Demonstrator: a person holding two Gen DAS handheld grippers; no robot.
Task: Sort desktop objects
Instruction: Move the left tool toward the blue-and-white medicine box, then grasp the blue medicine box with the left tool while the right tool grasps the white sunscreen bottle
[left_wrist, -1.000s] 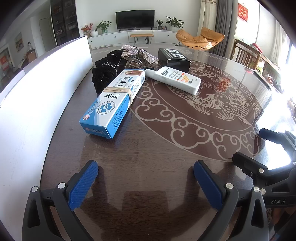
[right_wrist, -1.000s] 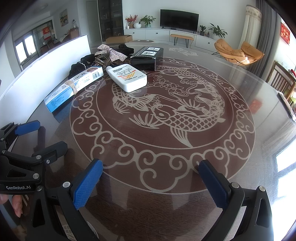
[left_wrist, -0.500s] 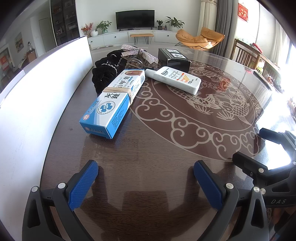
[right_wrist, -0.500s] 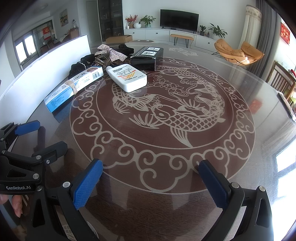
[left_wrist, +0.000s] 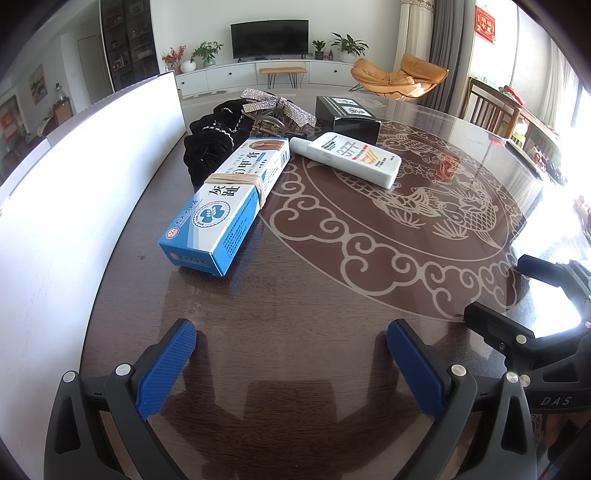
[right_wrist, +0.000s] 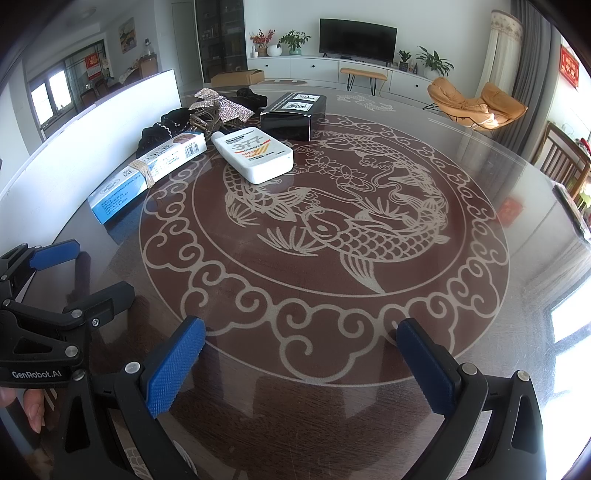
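Tongs first: the left tongs (left_wrist: 291, 345) stand spread wide with nothing between the blue pads, low over the dark tabletop (left_wrist: 295, 295). The right tongs (right_wrist: 301, 343) gape just as wide, also empty, over the carp pattern's scrolled border. Ahead of the left pair lies a blue and white box (left_wrist: 229, 201) bound with a rubber band, beside a white board (left_wrist: 74, 177) standing on edge. Past it a white bottle (left_wrist: 349, 158) lies flat, a black box (left_wrist: 347, 118) behind it, black cloth (left_wrist: 210, 147) and a sparkly bow (left_wrist: 275, 105) to the left of that.
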